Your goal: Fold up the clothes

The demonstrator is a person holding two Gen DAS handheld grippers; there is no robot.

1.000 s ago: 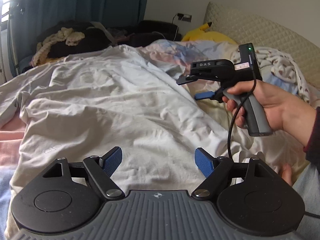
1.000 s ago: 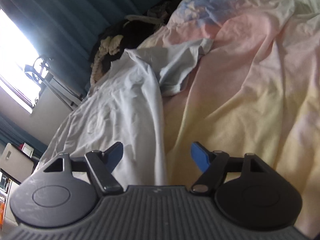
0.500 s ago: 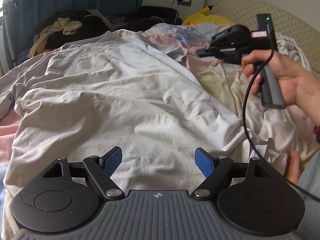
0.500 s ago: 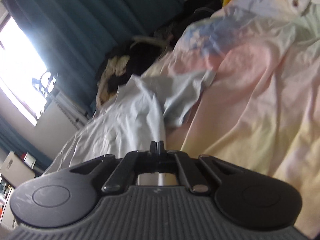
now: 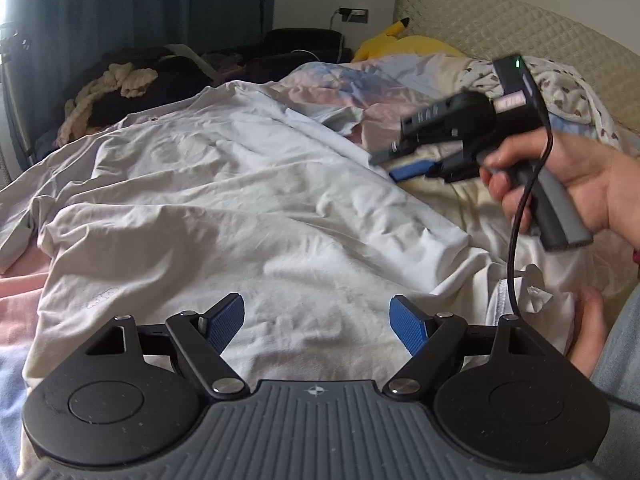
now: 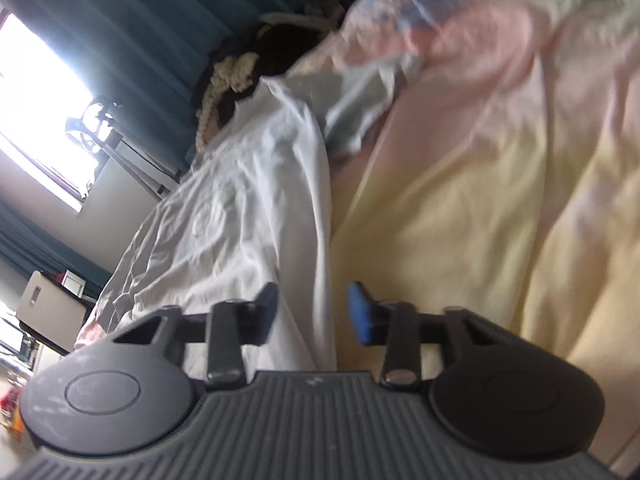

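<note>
A crumpled white shirt (image 5: 240, 208) lies spread across the bed, its hem toward me. My left gripper (image 5: 316, 320) hovers low over that hem, open, with nothing between its blue pads. My right gripper (image 5: 384, 164), held in a hand (image 5: 580, 184), hangs above the shirt's right edge, and its motion blurs it. In the right wrist view the right gripper (image 6: 314, 312) has its jaws partly apart and opening. The white shirt (image 6: 248, 232) edge lies below them, not pinched.
The pastel pink and yellow bed sheet (image 6: 460, 200) stretches to the right of the shirt. A pile of dark clothes (image 5: 140, 84) and a yellow plush toy (image 5: 400, 44) lie at the far side, by the padded headboard (image 5: 500, 24). Fingers (image 5: 588, 328) rest on the shirt's near right corner.
The right gripper snapped shut half a second ago and has now parted again. It lifted toward the headboard, then came back down and left. The left gripper has held still.
</note>
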